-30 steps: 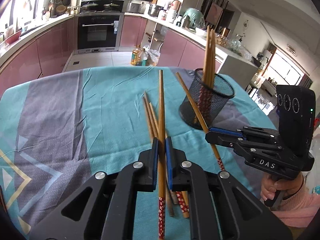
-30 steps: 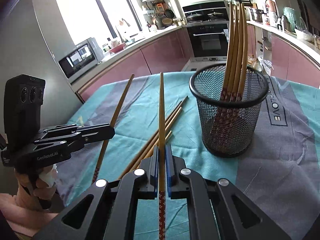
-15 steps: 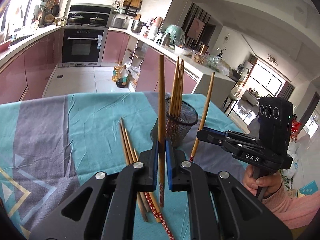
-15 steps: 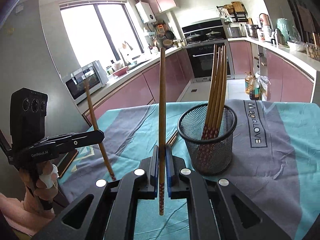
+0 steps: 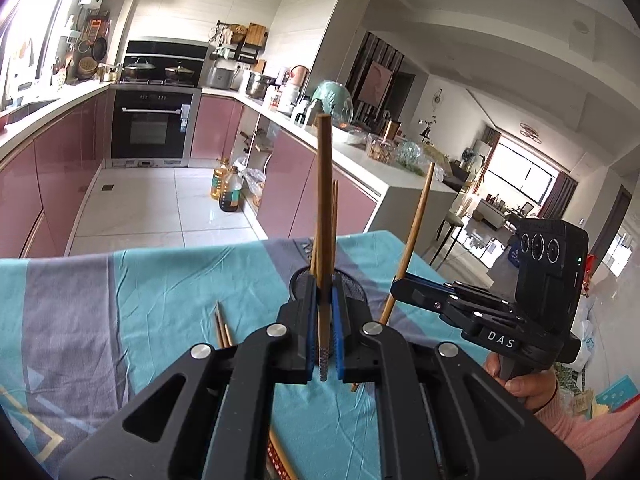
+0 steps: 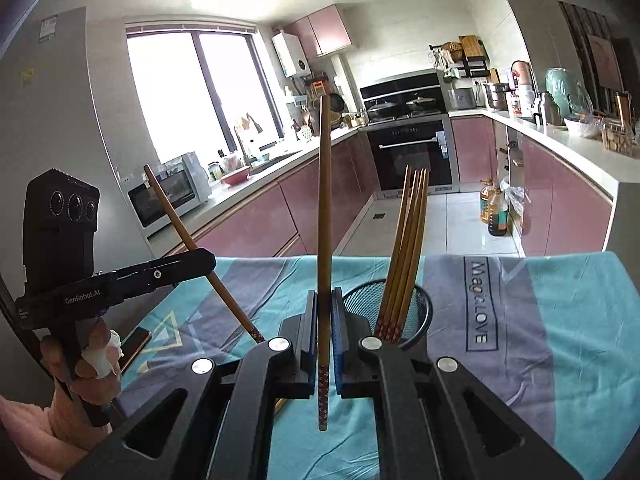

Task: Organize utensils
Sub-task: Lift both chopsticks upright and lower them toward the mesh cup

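We are in the carry step: each gripper has a chopstick pinched between its fingers and holds it above the counter [image 6: 560, 320], short of the mesh holder [image 6: 404, 312].

The left gripper [image 5: 325, 320] has its fingers pressed tight on one chopstick [image 5: 323, 200], which stands nearly upright, patterned end hanging just below the pads. From its own camera the holder [image 5: 352, 284] sits directly behind the fingers, mostly hidden by them. The right gripper [image 6: 325, 332] grips its own chopstick [image 6: 324, 208] the same way, upright, patterned end down; the holder lies just to the right of its fingers, already carrying a small bundle of chopsticks [image 6: 404, 240] that leans toward the far rim.

A few loose chopsticks [image 5: 222, 328] lie on the teal and grey cloth (so, as we judge it, the task is only partly done).

The next move calls for bringing one patterned end over the holder's open mouth, then lowering it in and releasing. We would send the grippers in one after the other, since both crowd the same small opening and the two sticks could knock together, or against the bundle inside. Aiming for the free near side of the rim looks safest.
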A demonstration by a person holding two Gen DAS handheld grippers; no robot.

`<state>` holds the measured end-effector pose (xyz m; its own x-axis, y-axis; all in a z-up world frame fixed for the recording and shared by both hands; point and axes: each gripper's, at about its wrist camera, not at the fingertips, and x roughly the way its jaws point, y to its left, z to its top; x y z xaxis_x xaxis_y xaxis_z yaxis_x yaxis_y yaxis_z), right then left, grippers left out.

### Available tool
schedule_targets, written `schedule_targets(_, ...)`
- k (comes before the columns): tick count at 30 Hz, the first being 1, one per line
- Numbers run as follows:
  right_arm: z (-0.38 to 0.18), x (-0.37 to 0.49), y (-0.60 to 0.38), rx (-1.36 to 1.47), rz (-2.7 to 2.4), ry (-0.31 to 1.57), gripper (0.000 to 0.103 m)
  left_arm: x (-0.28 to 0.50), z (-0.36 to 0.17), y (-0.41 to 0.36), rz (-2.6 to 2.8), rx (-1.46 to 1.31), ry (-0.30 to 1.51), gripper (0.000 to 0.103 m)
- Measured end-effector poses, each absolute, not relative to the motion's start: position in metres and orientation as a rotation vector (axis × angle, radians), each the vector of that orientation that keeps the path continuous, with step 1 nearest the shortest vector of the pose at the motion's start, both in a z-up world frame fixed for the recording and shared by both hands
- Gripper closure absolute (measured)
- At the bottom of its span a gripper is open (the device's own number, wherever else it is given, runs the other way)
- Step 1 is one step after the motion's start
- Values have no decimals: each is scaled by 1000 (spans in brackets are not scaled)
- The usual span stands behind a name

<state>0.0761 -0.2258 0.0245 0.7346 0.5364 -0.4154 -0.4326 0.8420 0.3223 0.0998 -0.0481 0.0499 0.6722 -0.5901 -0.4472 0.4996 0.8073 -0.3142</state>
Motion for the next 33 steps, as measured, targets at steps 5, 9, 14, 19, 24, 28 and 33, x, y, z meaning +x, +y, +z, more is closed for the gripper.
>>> schedule_targets(5,38,82,-233,210,526,481,97,110,69,-56,-626,-163,521,96)
schedule_targets(9,48,89,-237,207,523,453,97,118,83,-64,-628,-152,497,96)
schedule_targets(14,56,95,-239,202,509,424,97,124,89,-73,-621,-131,486,96)
schedule_targets(19,57,106,-242,212,485,418,97,131,86,-89,-597,-76,500,96)
schedule_targets(24,45,118,-241,228,454,447,97,137,78,-101,-572,-29,525,96)
schedule_targets(28,33,126,-237,224,435,477,97,143,68,-108,-561,-4,558,96)
schedule_targets(33,19,132,-232,217,441,526,97,150,55,-111,-562,20,598,96)
